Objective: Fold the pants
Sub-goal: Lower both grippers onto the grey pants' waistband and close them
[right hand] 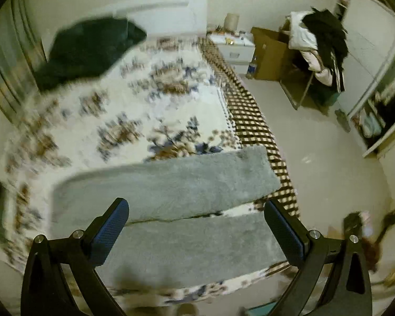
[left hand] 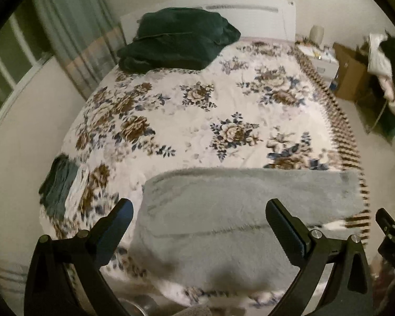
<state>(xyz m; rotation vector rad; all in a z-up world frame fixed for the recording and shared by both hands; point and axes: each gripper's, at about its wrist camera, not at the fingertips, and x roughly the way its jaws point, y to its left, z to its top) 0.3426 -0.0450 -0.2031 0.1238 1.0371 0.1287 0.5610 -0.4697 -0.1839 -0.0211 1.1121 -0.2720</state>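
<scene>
Fuzzy grey pants [left hand: 237, 210] lie flat across the near end of the floral bedspread [left hand: 197, 105], their two legs side by side with a seam line between them. They also show in the right wrist view [right hand: 171, 184]. My left gripper [left hand: 198, 210] is open and empty, above the pants' left part. My right gripper [right hand: 196, 210] is open and empty, above the gap between the two legs near their right ends. Part of the right gripper shows at the left wrist view's right edge [left hand: 389, 231].
A dark green blanket [left hand: 176, 42] lies at the head of the bed. Folded dark and light clothes [left hand: 63, 181] sit at the bed's left edge. A checkered sheet [right hand: 252, 121] hangs on the right side. A nightstand [right hand: 234, 47], cardboard box [right hand: 271, 52] and clothes-laden chair [right hand: 318, 42] stand beyond.
</scene>
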